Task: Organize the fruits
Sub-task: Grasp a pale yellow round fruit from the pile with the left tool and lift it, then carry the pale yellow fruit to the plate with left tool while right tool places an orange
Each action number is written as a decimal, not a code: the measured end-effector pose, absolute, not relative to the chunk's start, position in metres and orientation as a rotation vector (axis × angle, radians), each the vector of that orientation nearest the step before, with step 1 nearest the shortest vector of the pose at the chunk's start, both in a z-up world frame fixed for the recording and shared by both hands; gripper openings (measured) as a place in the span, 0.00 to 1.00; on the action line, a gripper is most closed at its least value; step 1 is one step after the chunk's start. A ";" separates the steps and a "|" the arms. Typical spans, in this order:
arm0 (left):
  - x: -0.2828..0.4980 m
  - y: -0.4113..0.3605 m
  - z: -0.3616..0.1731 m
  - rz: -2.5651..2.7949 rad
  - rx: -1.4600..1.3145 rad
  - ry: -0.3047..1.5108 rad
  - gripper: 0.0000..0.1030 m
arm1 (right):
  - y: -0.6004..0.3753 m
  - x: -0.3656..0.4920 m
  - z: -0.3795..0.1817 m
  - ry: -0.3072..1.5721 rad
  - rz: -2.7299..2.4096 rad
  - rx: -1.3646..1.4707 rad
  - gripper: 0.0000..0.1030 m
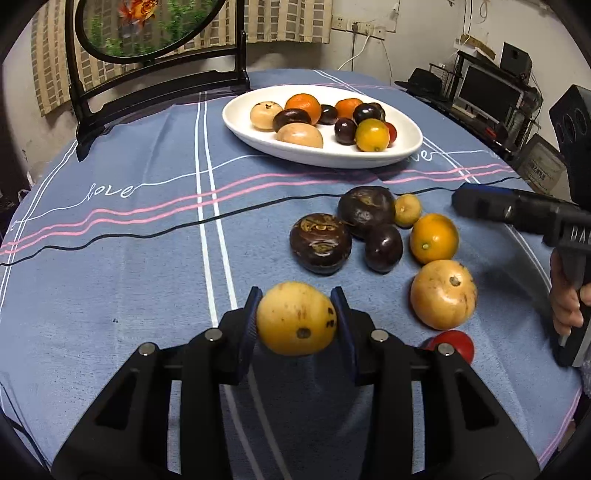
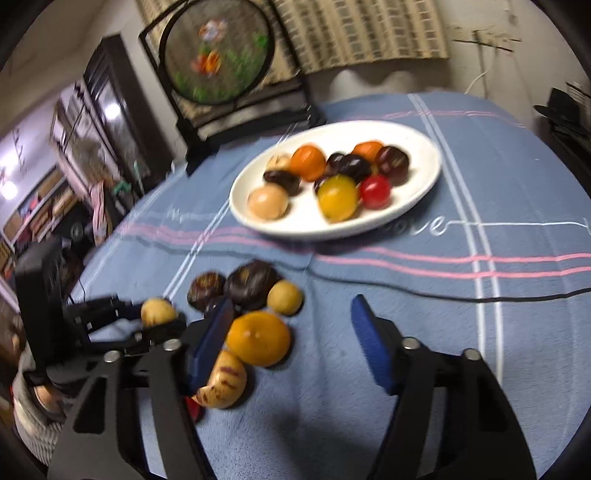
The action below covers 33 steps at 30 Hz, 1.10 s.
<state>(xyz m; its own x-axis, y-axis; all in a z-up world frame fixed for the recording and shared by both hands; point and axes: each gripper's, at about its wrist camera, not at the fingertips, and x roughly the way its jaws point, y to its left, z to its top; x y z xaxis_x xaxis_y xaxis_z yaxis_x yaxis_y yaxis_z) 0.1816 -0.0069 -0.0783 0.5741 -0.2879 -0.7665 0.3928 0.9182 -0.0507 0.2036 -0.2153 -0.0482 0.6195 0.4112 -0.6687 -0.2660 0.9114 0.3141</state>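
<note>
My left gripper (image 1: 295,314) is shut on a yellow spotted fruit (image 1: 295,319), both pads pressing its sides; the right wrist view shows the same grip (image 2: 158,312) at the left. Ahead on the blue cloth lie loose fruits: two big dark ones (image 1: 320,243), a dark plum (image 1: 383,248), an orange (image 1: 434,238), a tan fruit (image 1: 443,294) and a red one (image 1: 454,343). My right gripper (image 2: 291,306) is open over the cloth, the orange (image 2: 258,338) just inside its left pad, untouched. The white plate (image 1: 332,157) holds several fruits.
A round goldfish screen on a black stand (image 1: 147,33) rises at the table's back left. A person's hand (image 1: 565,302) holds the right gripper's handle by the right table edge. Shelves with a monitor (image 1: 487,92) stand beyond. Bare cloth spreads left of the fruits.
</note>
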 end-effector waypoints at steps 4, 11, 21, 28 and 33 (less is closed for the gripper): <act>0.181 -0.007 -0.078 -0.399 0.135 0.874 0.38 | -0.200 0.198 -0.051 0.833 0.442 0.167 0.53; 0.183 -0.009 -0.081 -0.400 0.150 0.884 0.38 | -0.188 0.200 -0.063 0.883 0.452 0.160 0.47; 0.181 -0.014 -0.083 -0.429 0.156 0.889 0.51 | -0.197 0.205 -0.067 0.898 0.448 0.218 0.43; 0.183 -0.008 -0.082 -0.453 0.094 0.891 0.51 | -0.198 0.201 -0.061 0.869 0.426 0.199 0.42; 0.182 -0.001 -0.080 -0.415 0.071 0.881 0.37 | -0.203 0.199 -0.058 0.850 0.401 0.205 0.42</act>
